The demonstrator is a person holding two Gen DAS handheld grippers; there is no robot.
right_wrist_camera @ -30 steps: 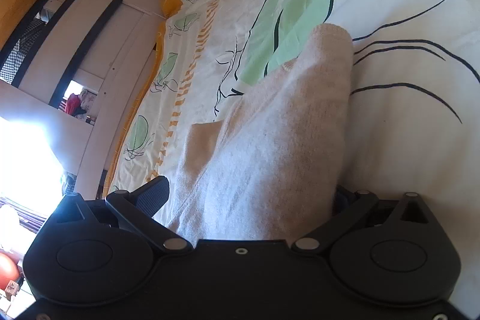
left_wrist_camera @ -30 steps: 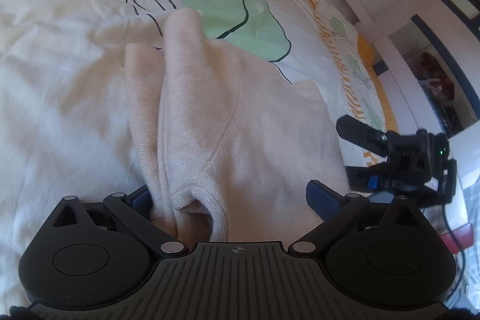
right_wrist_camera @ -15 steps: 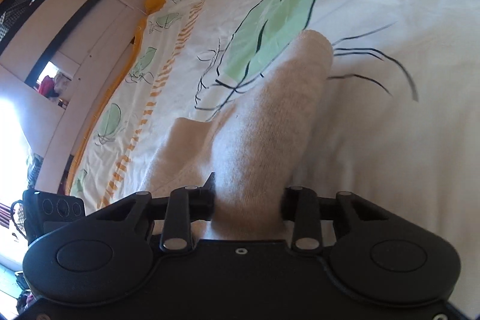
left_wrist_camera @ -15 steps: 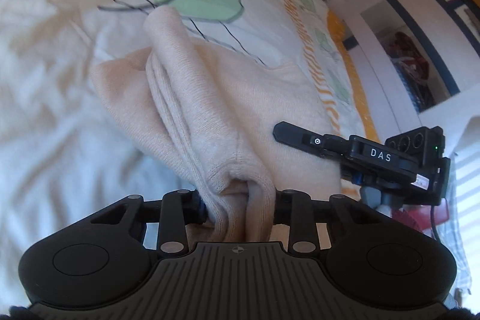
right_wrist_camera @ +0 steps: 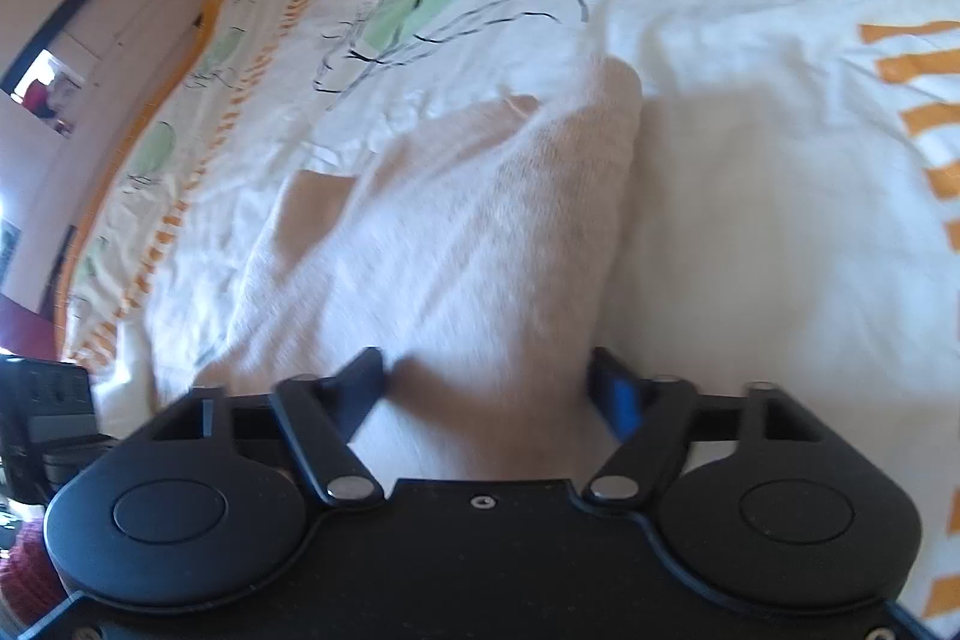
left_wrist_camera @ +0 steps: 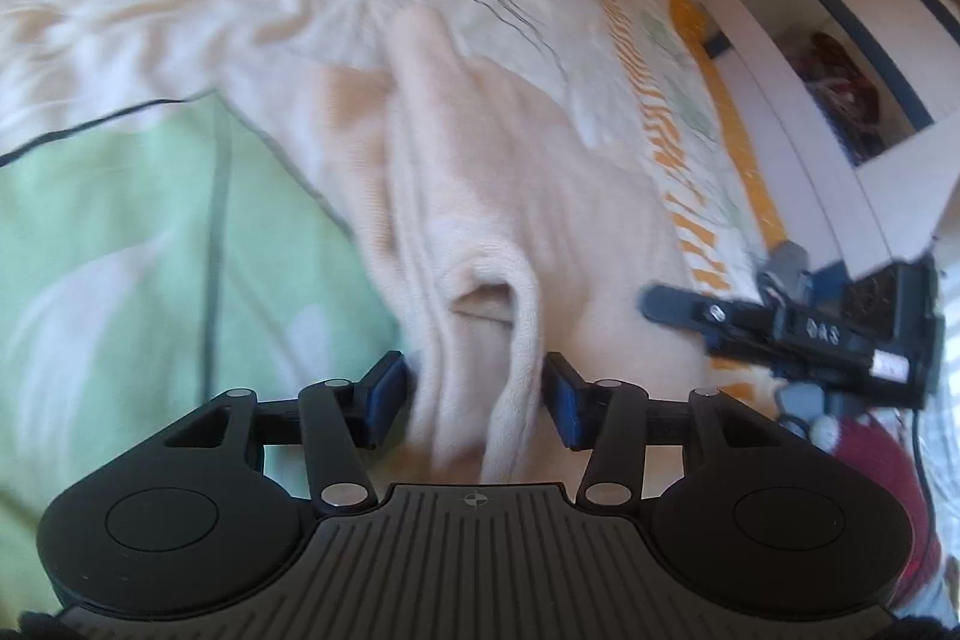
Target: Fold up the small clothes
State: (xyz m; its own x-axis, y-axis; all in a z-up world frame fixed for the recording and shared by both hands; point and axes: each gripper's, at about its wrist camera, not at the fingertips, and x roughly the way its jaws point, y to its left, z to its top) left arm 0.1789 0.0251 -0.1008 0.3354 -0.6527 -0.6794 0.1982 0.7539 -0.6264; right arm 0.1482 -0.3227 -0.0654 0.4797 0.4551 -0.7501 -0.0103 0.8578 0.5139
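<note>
Cream garment released onto the bed

The left hand-held gripper [left_wrist_camera: 474, 397] is opening, bunched cream garment [left_wrist_camera: 480, 196] loose between its jaws; the right hand-held gripper [right_wrist_camera: 486, 388] is spreading wider around another fold, seemingly to let the folded piece settle on the bedspread [right_wrist_camera: 750, 40].

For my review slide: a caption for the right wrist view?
Right gripper, jaws opening, straddles a cream knit garment on the leaf-printed white bedcover.

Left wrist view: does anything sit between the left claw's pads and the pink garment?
Nothing visible does. The pink garment bunches directly between the left claw pads, whose jaws are opening, with only the bedsheet around it.
</note>
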